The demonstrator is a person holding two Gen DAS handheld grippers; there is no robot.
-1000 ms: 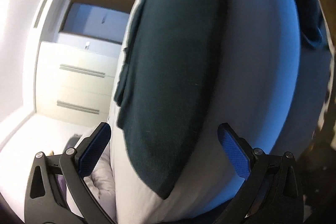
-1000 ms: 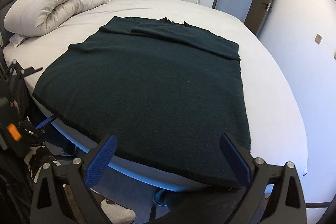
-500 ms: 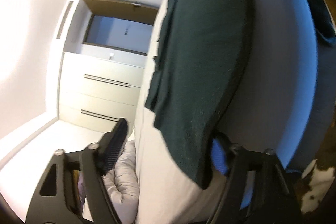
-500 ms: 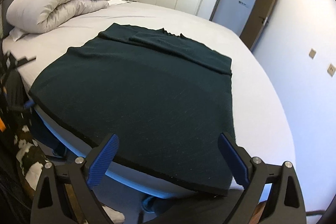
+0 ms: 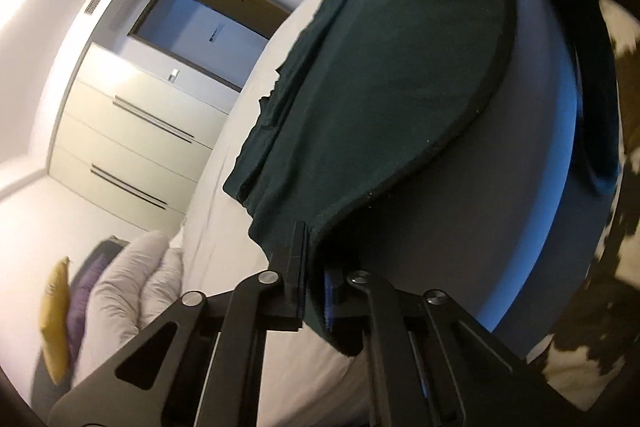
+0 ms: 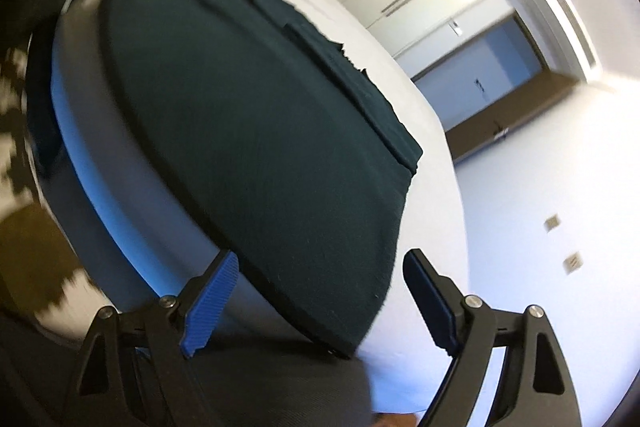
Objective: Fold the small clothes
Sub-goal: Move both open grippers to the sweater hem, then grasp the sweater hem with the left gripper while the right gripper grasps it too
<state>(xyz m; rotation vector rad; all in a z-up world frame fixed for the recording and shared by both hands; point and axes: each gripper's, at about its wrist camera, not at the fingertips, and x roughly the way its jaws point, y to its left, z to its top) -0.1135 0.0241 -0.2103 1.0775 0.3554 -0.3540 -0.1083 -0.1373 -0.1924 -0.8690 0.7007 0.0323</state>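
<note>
A dark green garment [image 5: 384,75] lies flat on the white bed [image 5: 500,211], its sleeves folded in at the far end. My left gripper [image 5: 314,259] is shut on the garment's near corner at the bed's edge. In the right wrist view the garment [image 6: 260,123] fills the middle. My right gripper [image 6: 320,287] is open, with the garment's other near corner lying between its blue pads [image 6: 212,303]. Both views are tilted.
A white duvet [image 5: 132,275] with purple and yellow pillows [image 5: 56,311] lies at the head of the bed. White wardrobes [image 5: 124,131] and a brown-framed door [image 6: 488,83] stand beyond. A patterned rug [image 6: 16,123] lies beside the bed.
My left gripper has closed on the garment's near corner. My right gripper has moved in and rolled, so the other near corner now sits between its open fingers.
</note>
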